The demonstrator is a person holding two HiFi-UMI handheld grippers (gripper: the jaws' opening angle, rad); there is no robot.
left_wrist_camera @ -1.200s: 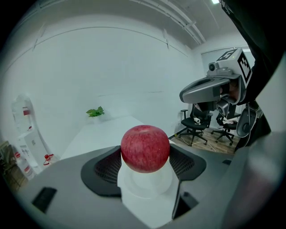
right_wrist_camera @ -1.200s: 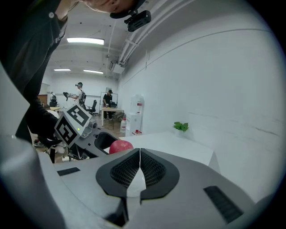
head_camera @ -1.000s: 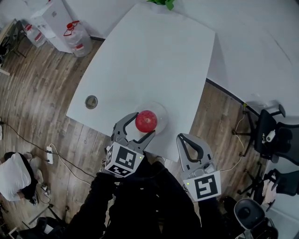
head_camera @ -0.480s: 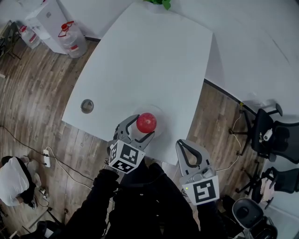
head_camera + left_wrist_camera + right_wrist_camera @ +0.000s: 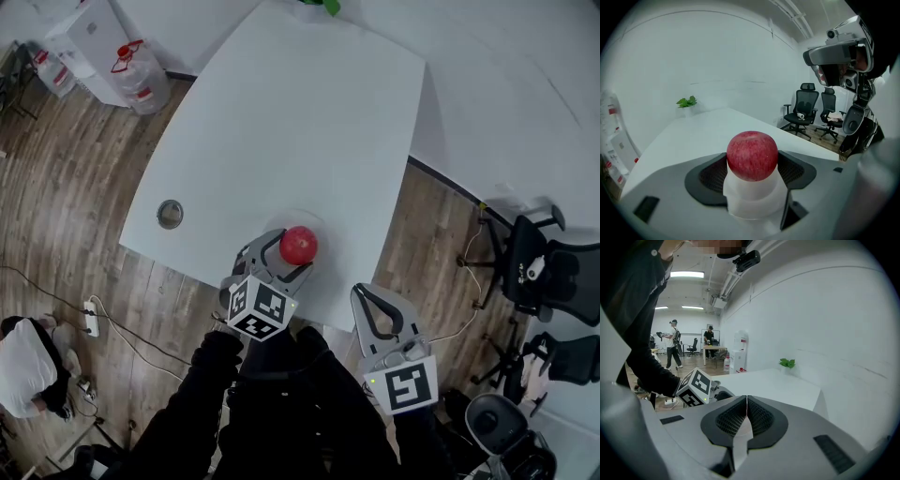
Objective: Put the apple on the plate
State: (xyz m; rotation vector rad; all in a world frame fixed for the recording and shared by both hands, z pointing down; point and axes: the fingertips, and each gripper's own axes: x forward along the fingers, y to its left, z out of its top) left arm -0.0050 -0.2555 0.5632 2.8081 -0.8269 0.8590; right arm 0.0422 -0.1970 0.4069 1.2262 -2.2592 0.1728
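Your left gripper (image 5: 289,253) has its jaws drawn in to a middle width, and they press on the apple (image 5: 298,245) from both sides. In the left gripper view the red apple (image 5: 752,155) sits right between the two dark ribbed pads (image 5: 708,174) and touches each of them. Its top rises above the pads.

From the head view, the apple is just ahead of the left gripper's marker cube (image 5: 260,308) and over the pale round plate (image 5: 317,223). The plate lies under the jaw tips, near the table's (image 5: 281,122) edge closest to you. I cannot tell if the apple already rests on the plate or is held a little above it. Far ahead of the left jaws, at the other end of the table, stands a small green plant (image 5: 686,101).

Your right gripper (image 5: 746,401) is to the right of the left one and apart from it, just off the near table edge. Its jaws are pressed together, pad against pad, and nothing is between them. In the right gripper view the left gripper's marker cube shows to the left of these jaws, and the table stretches ahead of them.
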